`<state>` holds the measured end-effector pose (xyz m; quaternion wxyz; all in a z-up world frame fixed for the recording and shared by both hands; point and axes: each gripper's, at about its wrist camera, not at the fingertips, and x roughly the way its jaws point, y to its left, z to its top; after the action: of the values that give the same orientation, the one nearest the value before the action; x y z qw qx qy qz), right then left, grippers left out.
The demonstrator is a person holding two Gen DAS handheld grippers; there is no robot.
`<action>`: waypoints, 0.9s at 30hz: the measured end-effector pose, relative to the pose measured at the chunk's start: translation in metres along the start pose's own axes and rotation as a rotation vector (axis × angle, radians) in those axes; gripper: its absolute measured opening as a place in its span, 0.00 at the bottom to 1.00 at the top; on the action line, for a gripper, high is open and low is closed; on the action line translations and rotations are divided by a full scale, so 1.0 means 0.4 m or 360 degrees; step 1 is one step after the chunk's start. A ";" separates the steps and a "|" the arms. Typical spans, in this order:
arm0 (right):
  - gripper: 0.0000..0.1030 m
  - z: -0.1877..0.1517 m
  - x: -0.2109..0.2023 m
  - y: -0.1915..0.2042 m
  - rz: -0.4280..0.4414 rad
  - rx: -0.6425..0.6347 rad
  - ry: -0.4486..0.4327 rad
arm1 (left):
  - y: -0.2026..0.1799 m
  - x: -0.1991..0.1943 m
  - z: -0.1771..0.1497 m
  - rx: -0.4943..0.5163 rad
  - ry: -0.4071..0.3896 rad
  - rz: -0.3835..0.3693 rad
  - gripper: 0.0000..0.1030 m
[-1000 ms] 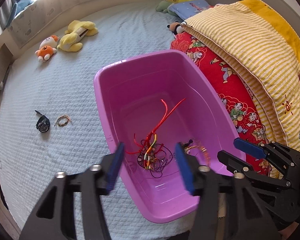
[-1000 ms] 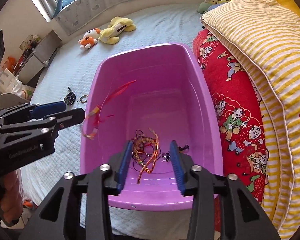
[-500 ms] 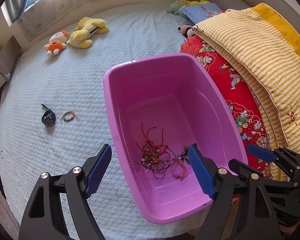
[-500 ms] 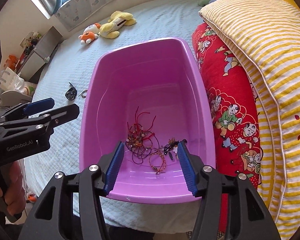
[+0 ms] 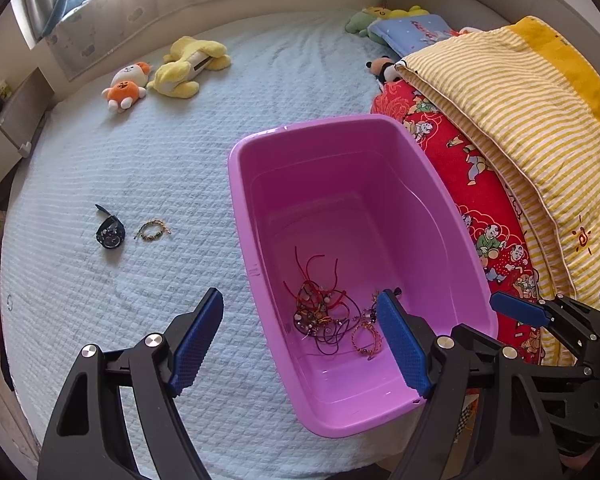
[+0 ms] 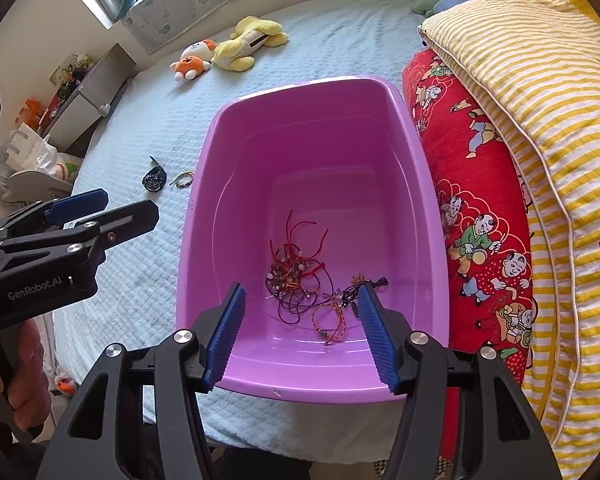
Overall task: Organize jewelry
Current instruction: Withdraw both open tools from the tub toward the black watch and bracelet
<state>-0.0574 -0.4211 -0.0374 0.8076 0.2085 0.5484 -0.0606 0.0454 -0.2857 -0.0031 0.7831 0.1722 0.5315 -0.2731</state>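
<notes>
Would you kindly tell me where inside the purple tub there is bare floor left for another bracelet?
The purple tub is bare over its far half, beyond the red cord tangle. It is crowded at the near end, where the tangle, the gold bracelet and a dark beaded piece lie close together.

Tub (image 6: 428,208) open on top, quilts (image 6: 500,128) crowd its right wall; bedspread (image 5: 140,168) left clear except watch (image 5: 110,234), bracelet (image 5: 152,229).

White lettering "GenRobot.AI" marks the black plastic body of the left gripper (image 6: 100,216) at the right wrist view's left edge.
</notes>
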 end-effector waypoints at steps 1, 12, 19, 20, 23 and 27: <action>0.55 0.000 -0.001 0.003 0.0000 -0.0005 -0.0002 | 0.002 -0.004 -0.001 -0.0001 -0.0004 0.0001 0.75; 0.56 -0.019 -0.025 0.029 0.0001 -0.0013 -0.0021 | 0.016 -0.044 -0.024 -0.0001 -0.0042 0.0000 0.75; 0.58 -0.040 -0.039 0.055 0.0001 -0.0017 -0.0026 | 0.034 -0.069 -0.048 -0.0017 -0.0059 -0.0006 0.75; 0.58 -0.043 -0.040 0.059 0.0003 -0.0018 -0.0025 | 0.036 -0.073 -0.052 -0.0018 -0.0061 -0.0005 0.75; 0.58 -0.056 -0.045 0.076 0.0009 -0.0021 -0.0020 | 0.046 -0.084 -0.067 -0.0025 -0.0063 -0.0008 0.75; 0.58 -0.068 -0.048 0.101 0.0025 -0.0030 -0.0014 | 0.066 -0.093 -0.088 -0.0049 -0.0062 -0.0013 0.76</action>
<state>-0.0752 -0.3758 -0.0175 0.8124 0.2050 0.5436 -0.0500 0.0249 -0.2361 0.0176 0.7947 0.1528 0.5210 -0.2714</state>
